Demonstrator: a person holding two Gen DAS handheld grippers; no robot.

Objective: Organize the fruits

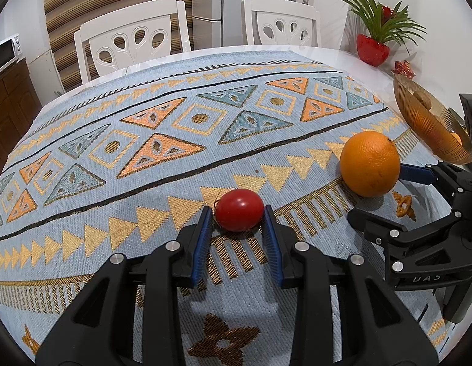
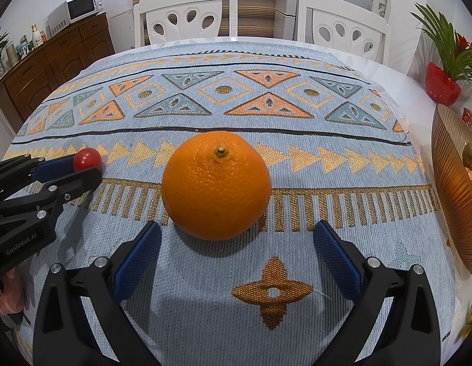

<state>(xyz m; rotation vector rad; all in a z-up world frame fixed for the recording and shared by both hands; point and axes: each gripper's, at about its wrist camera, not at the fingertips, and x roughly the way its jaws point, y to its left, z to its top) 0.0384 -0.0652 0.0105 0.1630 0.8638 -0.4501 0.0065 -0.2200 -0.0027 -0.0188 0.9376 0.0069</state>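
In the left wrist view, the left gripper (image 1: 238,213) is sitting low on the cloth (image 1: 175,158). Its jaws are narrow, and the tomato (image 1: 239,209) is lying right between the blue tips. I cannot tell if they are touching it. The orange (image 1: 370,163) is lying off to the right, by the right gripper (image 1: 385,192).

In the right wrist view, the right gripper (image 2: 236,238) is holding its jaws wide. The orange (image 2: 216,185) is sitting just ahead of the tips, in the middle. The bowl (image 2: 449,189) is standing far right. The left gripper (image 2: 80,167) is sitting far left, with the tomato (image 2: 87,158) at its tips.
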